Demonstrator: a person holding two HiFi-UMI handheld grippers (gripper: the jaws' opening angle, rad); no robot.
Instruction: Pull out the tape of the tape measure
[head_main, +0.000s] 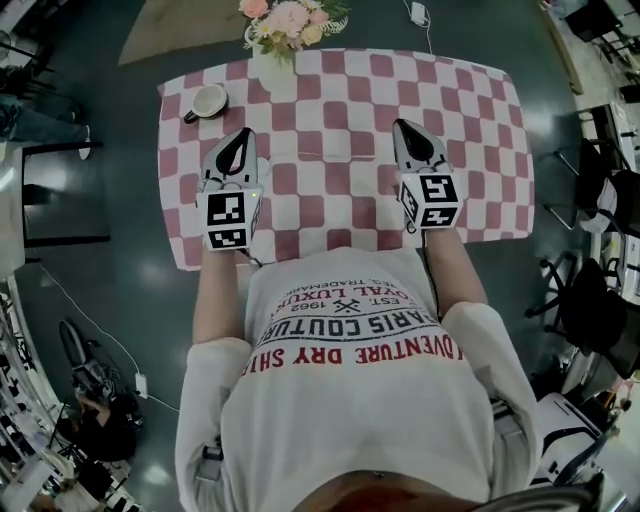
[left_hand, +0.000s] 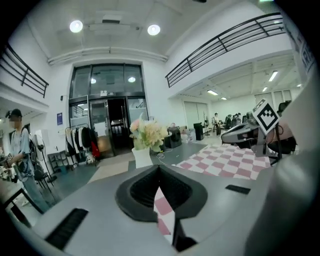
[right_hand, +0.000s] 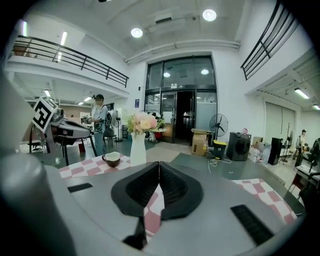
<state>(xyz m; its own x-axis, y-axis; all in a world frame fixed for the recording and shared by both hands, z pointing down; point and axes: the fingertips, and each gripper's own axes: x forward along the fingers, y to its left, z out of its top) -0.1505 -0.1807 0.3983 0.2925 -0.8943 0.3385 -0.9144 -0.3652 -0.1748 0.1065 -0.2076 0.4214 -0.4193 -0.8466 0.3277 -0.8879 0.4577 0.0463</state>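
Pointing toward frame top over the checkered surface (head_main: 330, 150): left hand-held gripper (head_main: 243, 134) and right hand-held gripper (head_main: 406, 127), jaws together, both empty. Cup (head_main: 208, 101) upper left, flower vase (head_main: 276, 62) top centre.

Bouquet (head_main: 290, 18) partly beyond top edge

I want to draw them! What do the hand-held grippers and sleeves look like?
The left hand-held gripper and right hand-held gripper are grey, pointed, with black ribbed jaw pads. Each carries a white cube with black square markers. The sleeves are white.
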